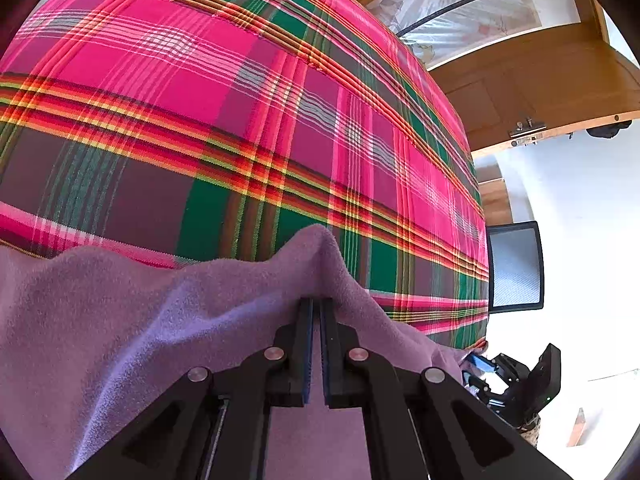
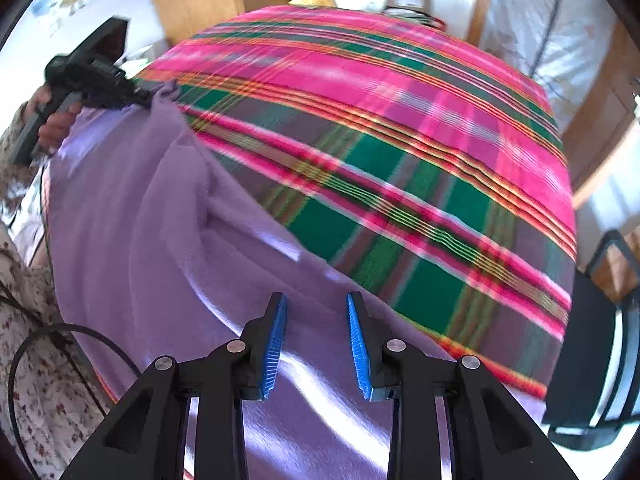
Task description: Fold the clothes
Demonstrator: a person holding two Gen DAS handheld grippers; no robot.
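Black tongs, the left gripper (image 1: 316, 304), pinch a fold of the purple cloth (image 1: 140, 320) and hold it up in a little peak. The right gripper (image 2: 316, 308) has its blue pads (image 2: 276, 344) apart with nothing between them, just above the cloth. The cloth lies on a pink and green checked blanket (image 1: 224, 92). A hand (image 2: 56, 120) holds the left tongs

We saw a lilac fleece cloth (image 2: 152, 240), soft and napped, spread in loose folds over the near part of a plaid-covered desk (image 2: 400, 128). One edge was drawn up into a peak (image 1: 320, 240), pinched in the left gripper (image 1: 316, 304). Pale streaks of light crossed its rumpled surface.
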